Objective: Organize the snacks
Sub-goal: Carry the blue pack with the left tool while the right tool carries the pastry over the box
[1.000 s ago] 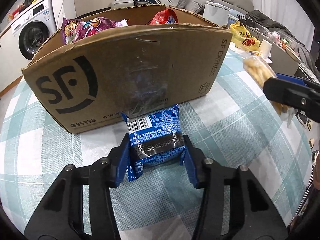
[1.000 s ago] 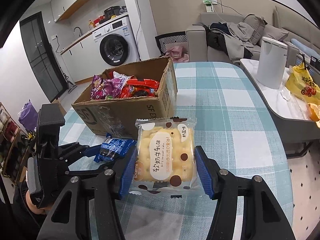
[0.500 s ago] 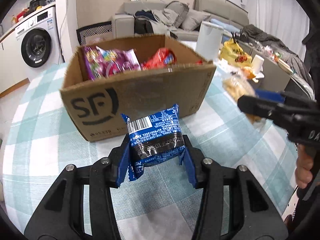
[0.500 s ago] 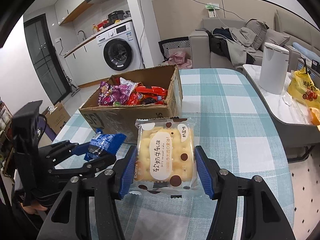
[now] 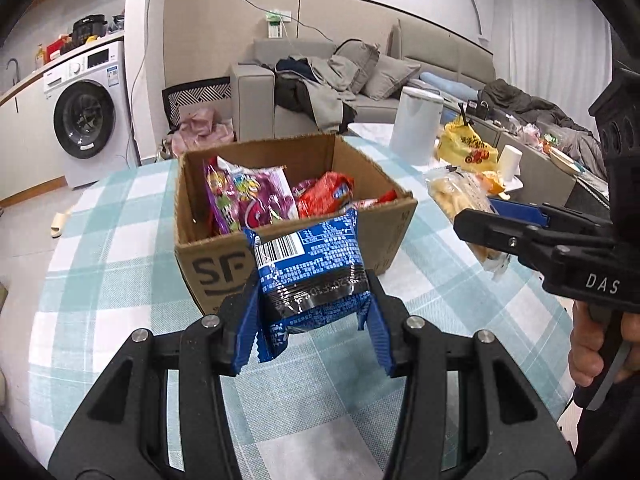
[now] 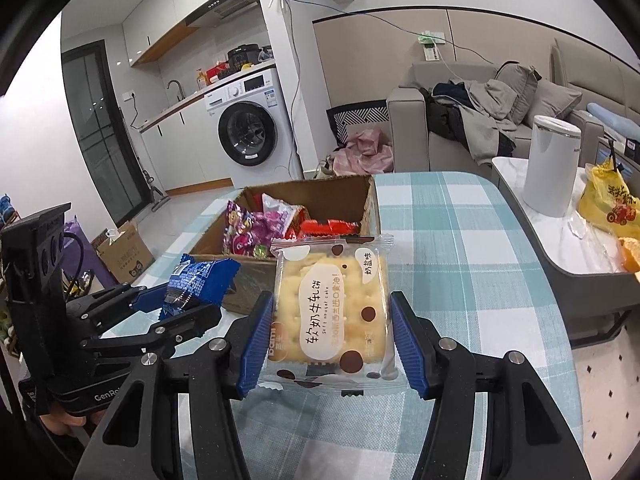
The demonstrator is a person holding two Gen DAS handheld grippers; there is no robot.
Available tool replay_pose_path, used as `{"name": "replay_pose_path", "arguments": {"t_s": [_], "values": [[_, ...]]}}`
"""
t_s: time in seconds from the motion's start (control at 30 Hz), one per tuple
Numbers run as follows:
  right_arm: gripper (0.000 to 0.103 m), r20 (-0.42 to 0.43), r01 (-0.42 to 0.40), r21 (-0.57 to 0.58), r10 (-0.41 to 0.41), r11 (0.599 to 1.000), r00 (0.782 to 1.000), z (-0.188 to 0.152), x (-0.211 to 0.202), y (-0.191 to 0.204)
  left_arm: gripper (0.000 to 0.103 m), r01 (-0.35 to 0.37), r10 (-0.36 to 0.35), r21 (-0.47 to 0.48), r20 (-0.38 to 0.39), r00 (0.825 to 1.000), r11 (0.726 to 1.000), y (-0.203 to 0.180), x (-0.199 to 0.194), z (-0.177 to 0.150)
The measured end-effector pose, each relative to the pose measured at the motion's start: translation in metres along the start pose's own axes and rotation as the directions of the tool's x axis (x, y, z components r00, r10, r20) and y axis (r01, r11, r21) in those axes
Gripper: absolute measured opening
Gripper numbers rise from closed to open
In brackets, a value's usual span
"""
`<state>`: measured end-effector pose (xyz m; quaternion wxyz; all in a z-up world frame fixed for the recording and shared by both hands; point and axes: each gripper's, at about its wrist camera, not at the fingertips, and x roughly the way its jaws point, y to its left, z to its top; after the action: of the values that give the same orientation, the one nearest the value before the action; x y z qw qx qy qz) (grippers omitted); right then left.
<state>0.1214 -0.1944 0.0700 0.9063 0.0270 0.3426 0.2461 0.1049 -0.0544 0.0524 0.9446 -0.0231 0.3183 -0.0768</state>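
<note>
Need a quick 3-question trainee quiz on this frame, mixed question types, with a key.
1. True or false: the left gripper is empty.
2. What does the right gripper hold? A) red packet B) yellow cracker packet C) white canister
3. Fill in: the cardboard box stands on the checked ____.

Key: 1. False, it grips the blue snack packet. 2. B, the yellow cracker packet. 3. Tablecloth.

Two tools: left (image 5: 312, 328), right (image 6: 332, 344). One box (image 5: 384, 224). One blue packet (image 5: 312, 276), one yellow packet (image 6: 332, 312). One purple bag (image 5: 256, 196), one red bag (image 5: 326, 196).
</note>
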Motion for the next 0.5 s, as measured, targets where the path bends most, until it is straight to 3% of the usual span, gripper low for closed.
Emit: {"name": "replay_pose_path", "arguments": {"t_s": [0.5], "values": [[0.058,0.041,-0.004,0.002,0.004,1.0,0.999,0.024,-0.002,0.01,0.045,-0.031,0.033,-0.029,0.065,0.997,0.999,0.015,-0.028,0.024]]}}
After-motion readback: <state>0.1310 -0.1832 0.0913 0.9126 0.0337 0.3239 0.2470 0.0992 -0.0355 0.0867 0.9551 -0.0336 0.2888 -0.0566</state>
